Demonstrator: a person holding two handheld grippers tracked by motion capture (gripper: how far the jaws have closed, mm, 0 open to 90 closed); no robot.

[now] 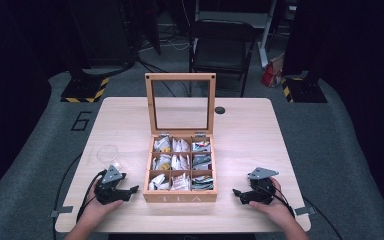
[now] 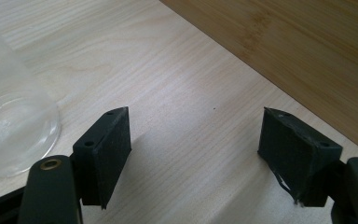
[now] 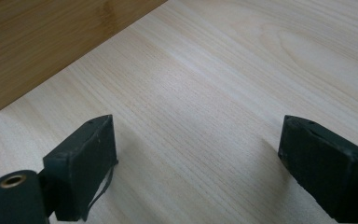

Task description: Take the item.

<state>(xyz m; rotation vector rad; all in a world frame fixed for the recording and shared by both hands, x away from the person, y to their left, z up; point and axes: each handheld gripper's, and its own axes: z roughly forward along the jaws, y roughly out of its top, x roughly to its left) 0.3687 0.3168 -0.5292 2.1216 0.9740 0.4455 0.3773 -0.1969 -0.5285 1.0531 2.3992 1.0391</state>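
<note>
Both grippers rested released on worktop (image 1: 240, 125): left gripper (image 1: 130, 190), right gripper (image 1: 236, 192) flanking open tea box (image 1: 181, 196). Glass (image 1: 107, 154) stood near left gripper; careless swing risked toppling it.

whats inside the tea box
The open tea box has nine compartments in a three by three grid, each holding tea bags, mostly white packets with some darker ones in the right column. What lies beneath the top packets is covered, and their labels are too small to read.
</note>
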